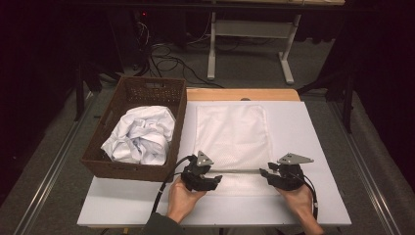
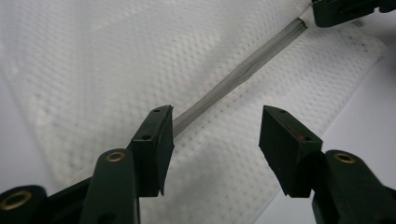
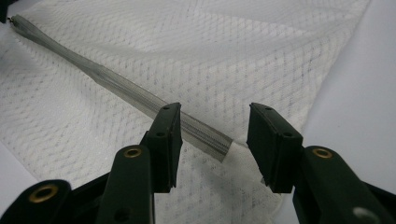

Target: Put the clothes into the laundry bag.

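I have a white mesh bag point(image 1: 232, 139) lying flat on the white board point(image 1: 313, 196), just right of the wicker basket point(image 1: 110, 169), which holds crumpled white cloth point(image 1: 142, 134). A grey zipper strip point(image 1: 242, 171) runs across the bag's near end. My left gripper point(image 1: 211, 182) sits at the strip's basket-side end, my right gripper point(image 1: 266, 174) at the end away from the basket. In the left gripper view its jaws stand apart over the mesh, the strip point(image 2: 233, 79) running off beside one jaw. In the right gripper view the jaws are also spread, with the strip's end point(image 3: 210, 140) lying between them, ungripped.
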### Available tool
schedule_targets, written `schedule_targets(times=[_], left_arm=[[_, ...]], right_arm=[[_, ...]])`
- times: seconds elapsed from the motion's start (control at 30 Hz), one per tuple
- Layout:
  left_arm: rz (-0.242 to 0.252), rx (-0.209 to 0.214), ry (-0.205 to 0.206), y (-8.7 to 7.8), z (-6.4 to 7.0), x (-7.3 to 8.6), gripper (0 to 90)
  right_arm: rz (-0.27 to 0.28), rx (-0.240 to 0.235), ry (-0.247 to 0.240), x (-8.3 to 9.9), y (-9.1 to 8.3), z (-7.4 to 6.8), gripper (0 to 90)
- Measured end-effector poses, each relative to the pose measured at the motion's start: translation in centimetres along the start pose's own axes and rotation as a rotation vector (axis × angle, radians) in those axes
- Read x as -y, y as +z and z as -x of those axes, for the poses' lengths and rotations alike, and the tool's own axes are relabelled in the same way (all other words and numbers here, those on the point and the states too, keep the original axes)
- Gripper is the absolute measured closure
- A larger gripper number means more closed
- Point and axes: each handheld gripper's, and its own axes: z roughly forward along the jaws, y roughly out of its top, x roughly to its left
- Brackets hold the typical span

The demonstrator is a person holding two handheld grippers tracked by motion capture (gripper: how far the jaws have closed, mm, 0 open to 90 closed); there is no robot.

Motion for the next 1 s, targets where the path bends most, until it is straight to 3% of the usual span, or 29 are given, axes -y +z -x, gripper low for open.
schedule_targets(times=[0.33,0.4,0.6,0.77,0.87,0.9,1.0], left_arm=[[-0.048,0.007,0.047,3.2,2.3,0.2,47.9],[-0.059,-0.003,0.064,3.4,2.5,0.2,47.7],[-0.054,-0.002,0.052,3.7,2.5,0.2,47.9],[-0.052,-0.006,0.049,4.2,2.6,0.2,48.8],[-0.049,-0.015,0.057,4.3,2.7,0.2,49.0],[-0.049,-0.017,0.061,4.3,2.8,0.2,49.0],[-0.05,-0.021,0.073,4.3,2.9,0.3,49.1]], right_arm=[[0.002,0.005,-0.001,-0.1,0.0,-0.1,52.7],[0.002,-0.004,-0.01,-0.1,0.1,-0.3,53.0],[-0.008,-0.022,-0.024,-0.5,0.6,-0.6,53.5],[-0.02,-0.024,-0.085,-1.5,1.8,-1.8,52.3],[-0.031,-0.03,-0.094,-1.8,2.4,-2.4,52.1],[-0.041,-0.035,-0.124,-2.1,3.1,-3.0,51.5],[-0.049,-0.04,-0.147,-2.4,4.0,-3.7,50.4]])
